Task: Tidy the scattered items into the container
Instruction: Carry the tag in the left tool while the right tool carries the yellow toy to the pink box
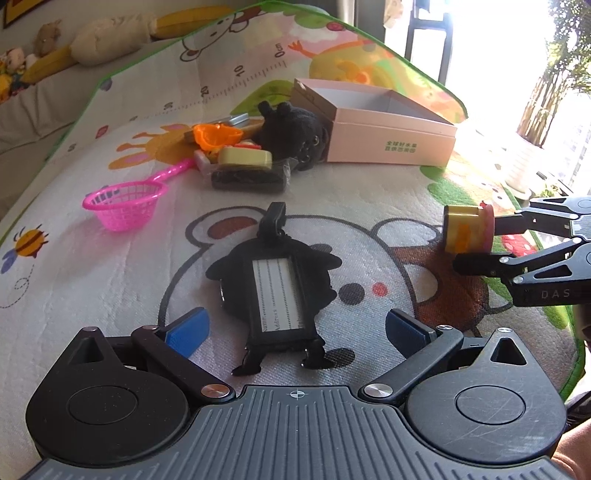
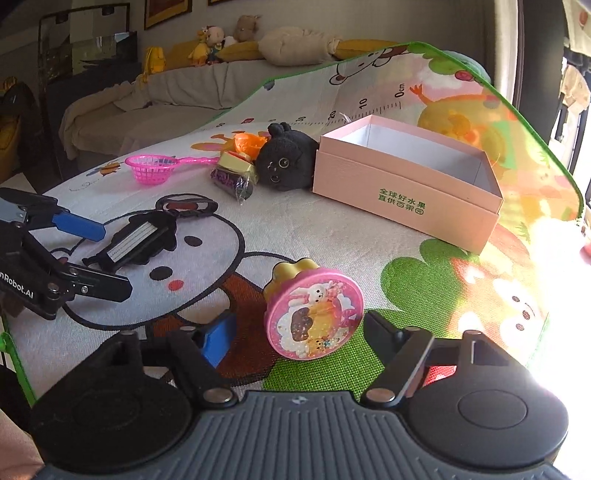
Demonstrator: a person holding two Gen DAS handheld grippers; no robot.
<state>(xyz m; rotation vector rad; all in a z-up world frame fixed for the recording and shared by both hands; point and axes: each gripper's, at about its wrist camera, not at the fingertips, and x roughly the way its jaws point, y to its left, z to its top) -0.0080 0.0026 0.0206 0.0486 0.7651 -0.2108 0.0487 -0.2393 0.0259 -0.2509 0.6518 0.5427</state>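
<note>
Right gripper [image 2: 299, 332] straddles the pink toy [image 2: 314, 319], fingers half-spread, not clamped; box [image 2: 406, 192] at one o'clock.

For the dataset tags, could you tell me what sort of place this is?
Probably a home living room: a cartoon play mat with scattered toys, a sofa lined with stuffed animals, and framed pictures on the wall.

On the play mat [image 2: 332, 229] the open box [image 2: 406, 184] sits at the far right. A plush cat [image 2: 284, 162] leans against its left wall, with a heap of small toys [image 2: 236, 166] and a toy strainer [image 2: 155, 168] further left. Nearer, the luggage tag [image 1: 277, 291] lies left of the round toy [image 2: 314, 317].
</note>
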